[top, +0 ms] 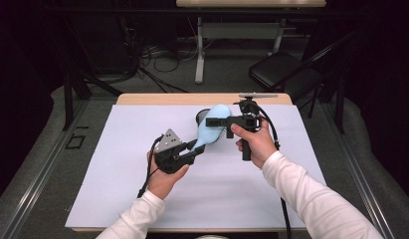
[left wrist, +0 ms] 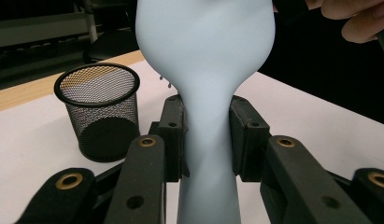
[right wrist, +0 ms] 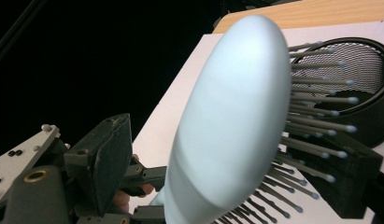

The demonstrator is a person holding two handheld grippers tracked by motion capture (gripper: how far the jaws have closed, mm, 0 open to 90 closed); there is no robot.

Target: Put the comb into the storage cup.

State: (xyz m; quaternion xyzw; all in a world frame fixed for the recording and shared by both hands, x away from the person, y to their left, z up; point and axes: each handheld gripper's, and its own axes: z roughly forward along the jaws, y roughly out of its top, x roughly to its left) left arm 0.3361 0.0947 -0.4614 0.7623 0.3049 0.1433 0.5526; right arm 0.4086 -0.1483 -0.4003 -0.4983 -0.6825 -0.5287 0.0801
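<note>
The left tongs [top: 194, 149] are clamped on the narrow handle of a pale blue hairbrush [top: 210, 130]; in the left gripper view both black pads press the handle from either side, and the brush head rises beyond them. The right tongs [top: 214, 122] stand around the brush head: in the right gripper view one pad is seen apart from the smooth back of the head, and the other sits among the bristles [right wrist: 316, 116] on the far side. A gap is visible at the back pad, so the head is not yet gripped by the right tongs; their jaws are judged to be parted, with the head between them.

The hairbrush is held in the air above the white sheet that covers the counter [top: 142, 114], tilted up and away from the left hand [top: 164, 181]. A black mesh cup [left wrist: 97, 109] stands upright on the counter just behind it, with its mouth open and nothing to be made out inside.

The step in hand is judged to be a handover of the brush from the left tongs to the right, probably so that it can be set into the mesh cup. For the next move, the right tongs must be closed firmly on the head before the handle is let go by the left. Care is called for, since the bristles give under a pad and the rounded back may slip.
</note>
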